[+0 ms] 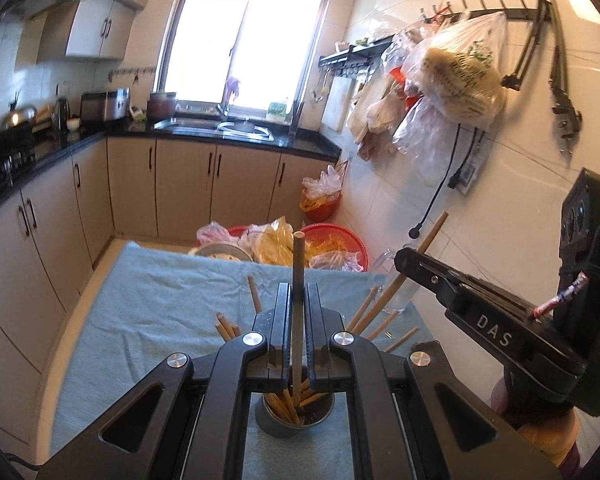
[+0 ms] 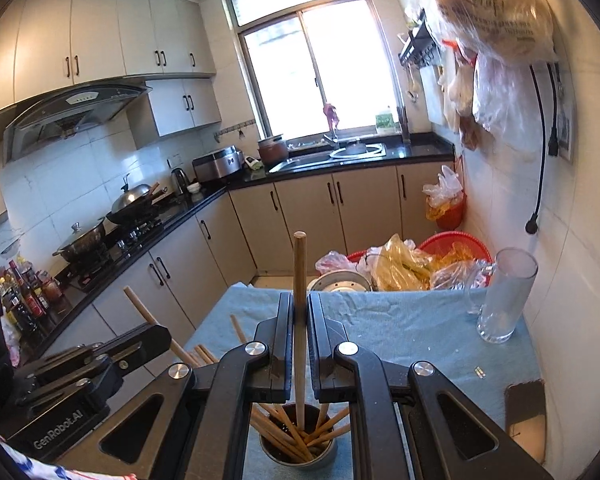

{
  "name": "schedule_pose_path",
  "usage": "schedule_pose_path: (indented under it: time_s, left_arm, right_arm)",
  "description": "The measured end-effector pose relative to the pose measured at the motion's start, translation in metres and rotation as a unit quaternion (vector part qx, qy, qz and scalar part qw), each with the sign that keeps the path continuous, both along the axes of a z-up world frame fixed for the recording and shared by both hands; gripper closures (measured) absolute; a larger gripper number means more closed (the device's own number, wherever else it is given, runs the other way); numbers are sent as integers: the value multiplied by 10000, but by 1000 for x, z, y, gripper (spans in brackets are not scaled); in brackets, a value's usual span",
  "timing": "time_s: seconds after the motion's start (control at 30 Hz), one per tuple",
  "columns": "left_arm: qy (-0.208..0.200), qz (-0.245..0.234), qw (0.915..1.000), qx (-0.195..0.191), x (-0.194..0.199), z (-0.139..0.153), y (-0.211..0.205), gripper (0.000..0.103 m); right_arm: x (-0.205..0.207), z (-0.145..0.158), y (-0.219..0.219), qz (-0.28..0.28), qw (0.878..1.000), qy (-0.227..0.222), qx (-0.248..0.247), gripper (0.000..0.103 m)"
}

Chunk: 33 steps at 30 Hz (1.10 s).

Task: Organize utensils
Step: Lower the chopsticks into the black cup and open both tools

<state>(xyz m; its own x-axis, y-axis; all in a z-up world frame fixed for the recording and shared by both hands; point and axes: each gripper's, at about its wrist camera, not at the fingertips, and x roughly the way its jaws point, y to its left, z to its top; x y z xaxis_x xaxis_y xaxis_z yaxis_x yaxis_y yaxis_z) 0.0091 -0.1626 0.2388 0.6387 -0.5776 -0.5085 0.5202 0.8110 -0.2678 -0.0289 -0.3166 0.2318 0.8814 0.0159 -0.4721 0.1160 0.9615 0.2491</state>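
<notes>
A: Chopsticks in both grippers, one each. The left gripper [image 1: 298, 300] is clamped on a darker chopstick [image 1: 298, 264]; the right gripper [image 2: 299, 312] is clamped on a light wooden chopstick [image 2: 299, 280].

B: Which way do they lie?

A: Along the fingers, blunt ends poking out past the tips. In both wrist views the metal cup [image 2: 300, 446] sits directly beneath the jaws on the blue cloth [image 2: 400, 328], already bristling with chopsticks.

B: Which hand is nearer?

A: Can't separate them; both hover over the cup. I'd say each stick needs tipping more upright before release.

B: Anything else?

A: A glass mug [image 2: 506, 296] stands well apart, by the wall.
</notes>
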Motion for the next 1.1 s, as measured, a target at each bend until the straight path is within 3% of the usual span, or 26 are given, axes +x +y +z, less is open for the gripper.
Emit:
schedule_pose_path:
  time_s: [0.27, 0.8, 0.87, 0.93, 1.1]
  left_arm:
    - [480, 38, 9988, 4, 11, -36, 4, 98]
    - [193, 54, 9998, 34, -25, -20, 26, 96]
    - [196, 67, 9998, 62, -35, -17, 34, 89]
    - [160, 159, 9997, 90, -46, -14, 42, 66]
    - [-220, 418, 9984, 311, -72, -10, 57, 59]
  right_arm:
    - [15, -30, 4, 140, 9994, 321, -75, 96]
    - [27, -51, 9, 199, 9981, 574, -117, 96]
    - [29, -54, 10, 204, 9978, 621, -149, 96]
    - [31, -58, 11, 219, 9974, 673, -166, 95]
    - [34, -66, 18, 259, 9961, 806, -262, 95]
